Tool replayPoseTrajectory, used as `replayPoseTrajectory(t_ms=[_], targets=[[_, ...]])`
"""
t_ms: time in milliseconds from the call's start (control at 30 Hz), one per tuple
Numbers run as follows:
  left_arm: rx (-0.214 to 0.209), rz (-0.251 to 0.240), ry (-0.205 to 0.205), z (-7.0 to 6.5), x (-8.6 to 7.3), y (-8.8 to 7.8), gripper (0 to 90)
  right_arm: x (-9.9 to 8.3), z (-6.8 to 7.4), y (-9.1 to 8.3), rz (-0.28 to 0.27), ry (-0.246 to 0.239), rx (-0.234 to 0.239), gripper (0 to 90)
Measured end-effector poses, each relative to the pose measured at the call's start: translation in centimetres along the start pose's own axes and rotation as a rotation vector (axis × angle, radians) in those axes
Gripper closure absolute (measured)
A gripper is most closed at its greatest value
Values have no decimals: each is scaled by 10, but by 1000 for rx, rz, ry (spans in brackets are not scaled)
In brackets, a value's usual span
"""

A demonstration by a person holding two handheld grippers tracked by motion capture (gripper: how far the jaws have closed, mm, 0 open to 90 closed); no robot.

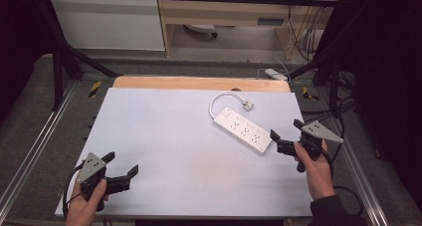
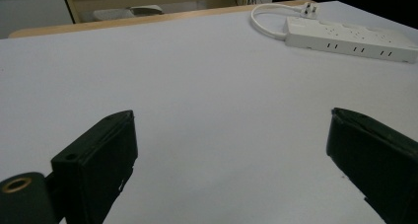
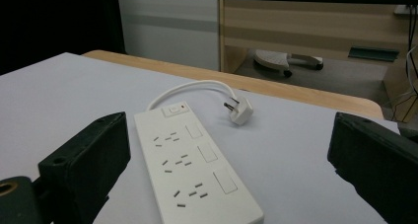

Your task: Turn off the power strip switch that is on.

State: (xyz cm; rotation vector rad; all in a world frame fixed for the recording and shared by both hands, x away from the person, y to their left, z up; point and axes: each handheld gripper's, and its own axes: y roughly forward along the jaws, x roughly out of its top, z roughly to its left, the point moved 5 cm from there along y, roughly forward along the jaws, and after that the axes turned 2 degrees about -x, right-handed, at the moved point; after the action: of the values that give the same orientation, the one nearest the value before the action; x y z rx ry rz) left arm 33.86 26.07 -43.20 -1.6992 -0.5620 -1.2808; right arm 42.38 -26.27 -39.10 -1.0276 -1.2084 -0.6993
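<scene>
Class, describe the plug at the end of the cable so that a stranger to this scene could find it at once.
Start at the large white table top and go to its far right part, where a white rectangular power strip lies. Follow its short looped white cable to the small white pronged plug, lying loose beyond the strip.

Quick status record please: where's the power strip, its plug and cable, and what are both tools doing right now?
power strip: lying flat on the white table, right of centre, sockets up
plug: on the table beyond the strip, unplugged
cable: curls in a loop from the strip's far end to the plug
right tool: jaws open, at the strip's near end, not touching it
left tool: jaws open, near-left part of the table, far from the strip
</scene>
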Motion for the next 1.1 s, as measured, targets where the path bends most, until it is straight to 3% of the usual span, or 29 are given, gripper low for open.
replayPoseTrajectory(t_ms=[433, 700, 933, 1100], targets=[[0, 1, -1, 0, 0, 0, 52, -25, -2, -18, 5, -16, -22, 25], [0, 2, -1, -1, 0, 0, 52, -44, 3, -18, 29, -27, -22, 24], [-4, 3, -1, -1, -1, 1, 52, -64, 15, -10, 89, -38, 19, 24], [-11, 4, 1, -2, -1, 1, 52, -82, 28, 0, 168, -34, 91, 24]])
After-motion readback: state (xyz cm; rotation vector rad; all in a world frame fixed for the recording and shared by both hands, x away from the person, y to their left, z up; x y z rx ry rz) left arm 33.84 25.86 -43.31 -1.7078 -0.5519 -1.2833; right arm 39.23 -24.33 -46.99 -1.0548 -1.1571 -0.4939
